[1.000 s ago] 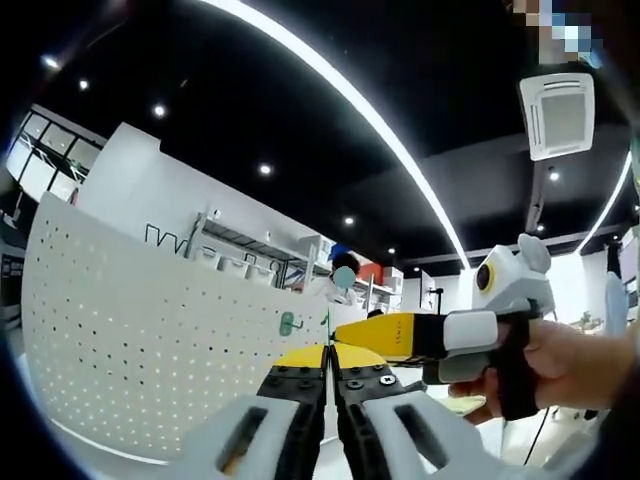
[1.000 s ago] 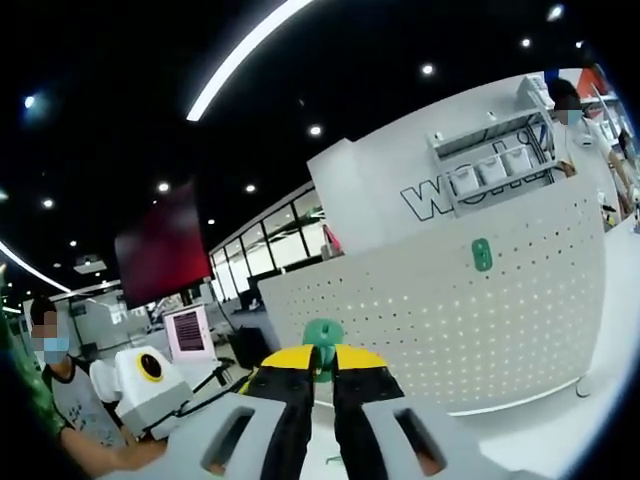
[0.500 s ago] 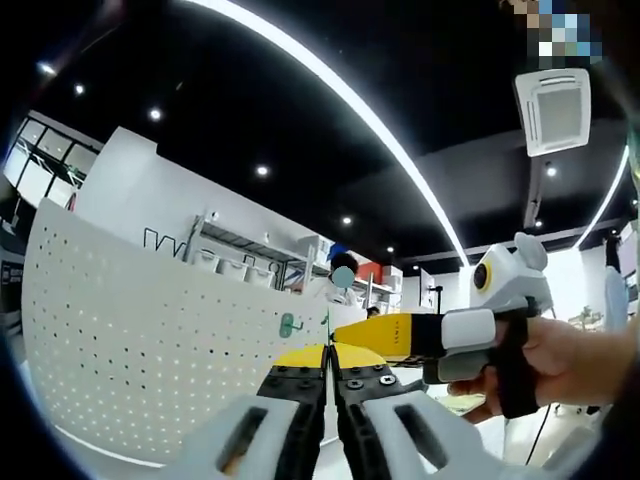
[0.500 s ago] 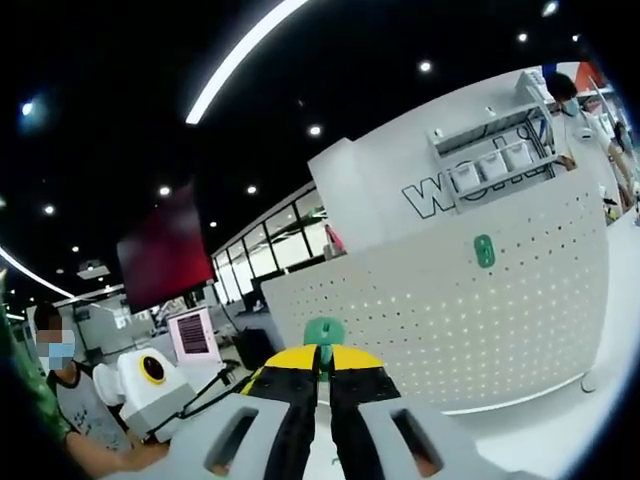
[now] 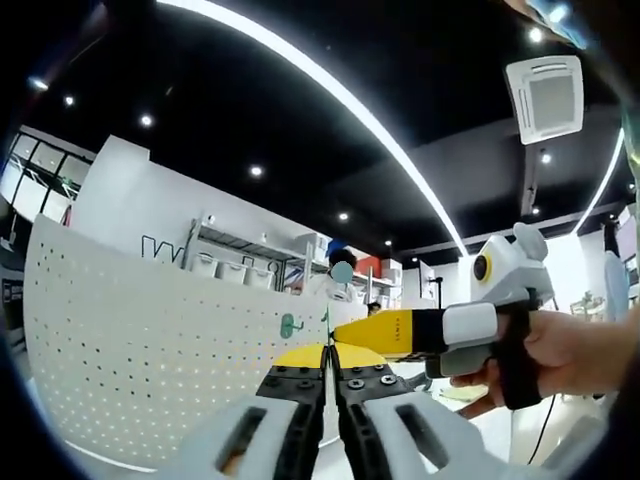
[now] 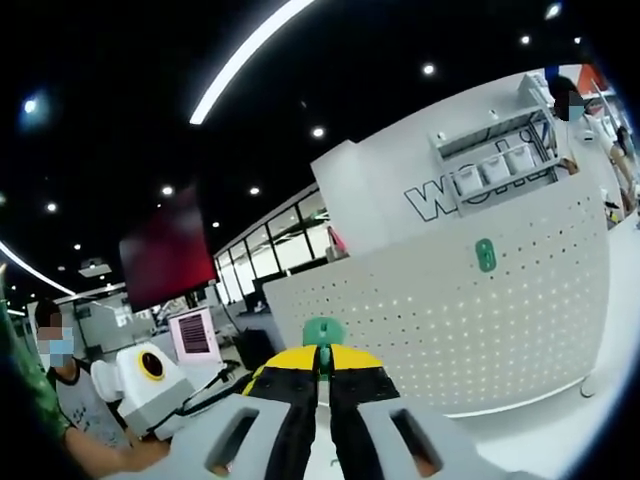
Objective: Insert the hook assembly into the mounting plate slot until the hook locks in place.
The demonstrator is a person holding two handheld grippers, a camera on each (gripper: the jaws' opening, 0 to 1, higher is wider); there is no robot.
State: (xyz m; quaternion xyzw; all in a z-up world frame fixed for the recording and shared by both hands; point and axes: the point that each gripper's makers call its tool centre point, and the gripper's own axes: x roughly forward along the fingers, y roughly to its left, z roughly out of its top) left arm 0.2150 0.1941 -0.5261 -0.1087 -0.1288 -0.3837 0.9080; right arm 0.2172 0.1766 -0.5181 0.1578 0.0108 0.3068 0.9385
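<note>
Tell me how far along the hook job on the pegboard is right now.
Already done: one green hook sits on the white pegboard. In hand: the right gripper is shut on a second green hook piece, held in the air short of the board. The left gripper is shut too; a thin edge shows between its jaws, but I cannot tell what it is. Left: bring the held piece to the board and lock it in.

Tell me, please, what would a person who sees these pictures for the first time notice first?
Most striking is the curved white pegboard that stands behind both tongs, with one green hook already mounted on it. In the right gripper view, the right tongs are shut on a second green hook piece that pokes up between the yellow tips. In the left gripper view, the left tongs are shut, and the right tongs come in from the right, held in a hand.
</note>
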